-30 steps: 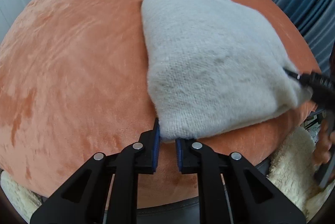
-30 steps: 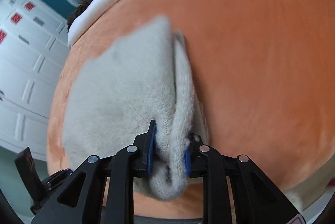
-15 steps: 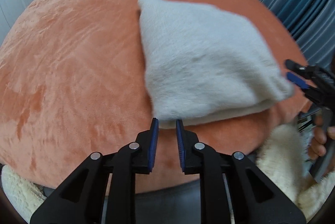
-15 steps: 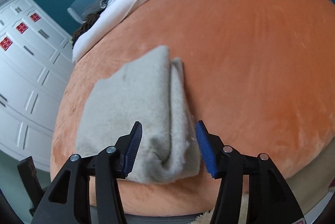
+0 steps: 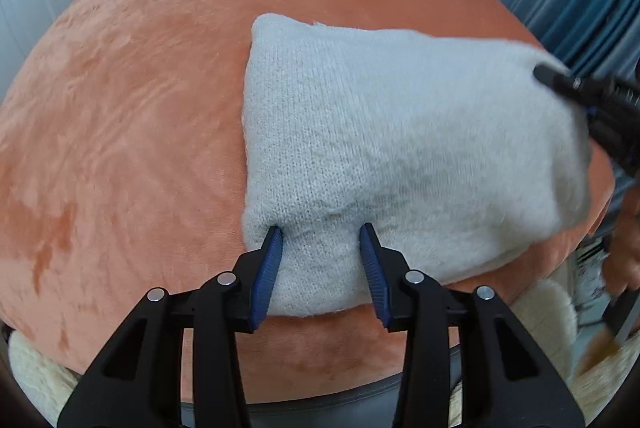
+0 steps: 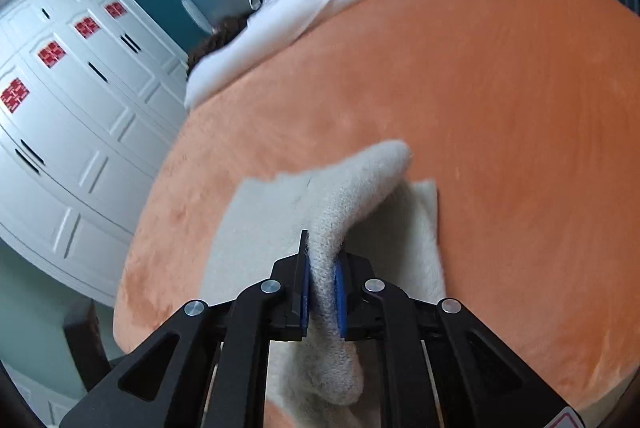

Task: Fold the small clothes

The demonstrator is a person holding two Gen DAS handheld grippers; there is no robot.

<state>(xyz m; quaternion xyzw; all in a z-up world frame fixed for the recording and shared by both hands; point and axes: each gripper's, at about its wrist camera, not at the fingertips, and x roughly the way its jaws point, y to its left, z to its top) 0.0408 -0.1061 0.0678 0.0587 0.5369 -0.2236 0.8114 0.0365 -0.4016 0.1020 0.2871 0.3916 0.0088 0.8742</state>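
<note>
Grey knit garment (image 5: 400, 148) lies already folded at centre-right on the orange bed (image 5: 120, 148). Left gripper (image 5: 320, 252) is spread wide astride the near edge. Right gripper (image 6: 320, 292) is clenched on a lifted fold. One further fold judged outstanding.

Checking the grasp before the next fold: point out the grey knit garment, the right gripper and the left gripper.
grey knit garment (image 5: 400, 132): left wrist view, top face.
right gripper (image 6: 322, 292): right wrist view, between pads, shut on a fold.
left gripper (image 5: 320, 268): left wrist view, between open fingertips.
</note>
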